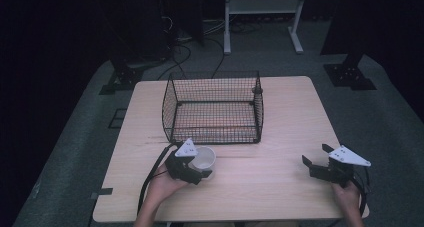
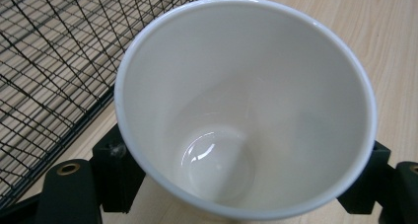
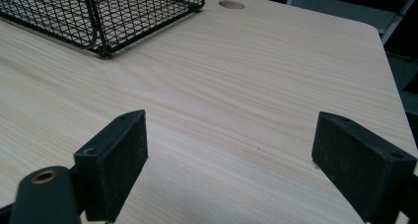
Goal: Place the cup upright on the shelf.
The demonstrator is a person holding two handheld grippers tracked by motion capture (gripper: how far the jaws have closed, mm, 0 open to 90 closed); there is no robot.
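Note:
A white cup (image 1: 205,156) stands upright on the wooden table (image 1: 280,132), just in front of a black wire basket (image 1: 212,129). My left gripper (image 1: 198,166) is shut on the cup, one jaw on each side of it. In the left gripper view the cup (image 2: 246,100) is empty and seen from above, and black pads (image 2: 116,167) press its wall near the base. The basket (image 2: 44,61) lies close on that view's left. My right gripper (image 1: 316,159) rests open near the table's right front edge, with bare wood between its jaws (image 3: 231,150).
The basket (image 3: 98,12) is empty and open at the top. A round cable hole (image 3: 231,4) sits near the table's far edge. Beyond the table are a white metal frame (image 1: 262,17), dark stands and floor cables (image 1: 180,52).

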